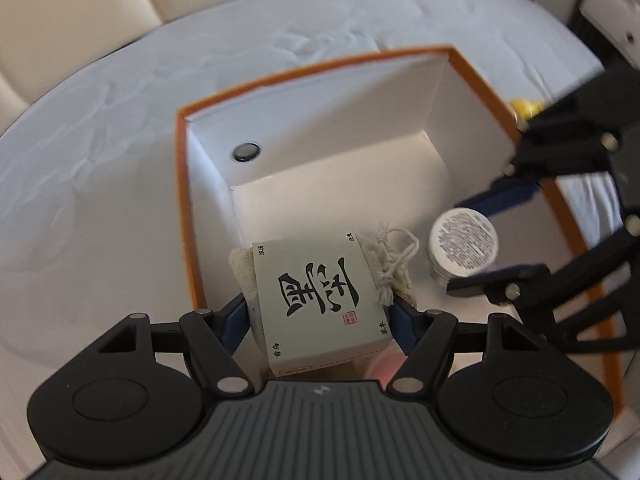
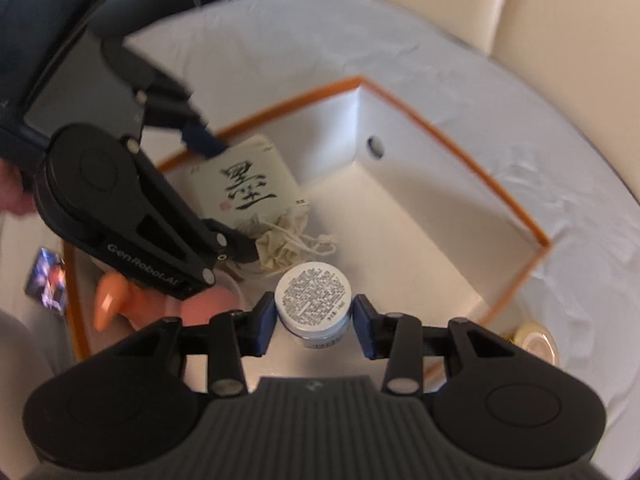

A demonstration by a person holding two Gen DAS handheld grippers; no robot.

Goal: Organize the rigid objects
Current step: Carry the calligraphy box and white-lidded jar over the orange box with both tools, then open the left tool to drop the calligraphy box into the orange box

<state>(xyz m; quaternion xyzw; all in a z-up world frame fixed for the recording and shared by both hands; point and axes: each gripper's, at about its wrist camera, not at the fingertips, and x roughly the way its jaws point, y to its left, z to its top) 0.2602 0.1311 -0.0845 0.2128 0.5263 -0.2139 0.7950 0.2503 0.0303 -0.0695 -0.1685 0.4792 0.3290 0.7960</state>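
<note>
My left gripper (image 1: 318, 312) is shut on a white box with black calligraphy (image 1: 320, 300), held over the near end of an open white carton with an orange rim (image 1: 182, 200). A cream drawstring pouch (image 1: 394, 264) hangs against the box, with its cloth also caught at the left pad. My right gripper (image 2: 314, 320) is shut on a small round jar with a printed label (image 2: 314, 300), low inside the same carton (image 2: 452, 148). Seen from the right wrist, the left gripper (image 2: 224, 194), the calligraphy box (image 2: 244, 184) and the pouch (image 2: 280, 240) sit just left of the jar.
A peach-coloured object (image 2: 116, 304) lies in the carton's near left corner. A metal eyelet (image 1: 247, 152) sits in the far wall. Outside, on the white tablecloth (image 1: 100, 140), lie a yellow-rimmed round thing (image 2: 536, 344) and a colourful card (image 2: 46, 280). Cream cushions (image 1: 80, 0) stand behind.
</note>
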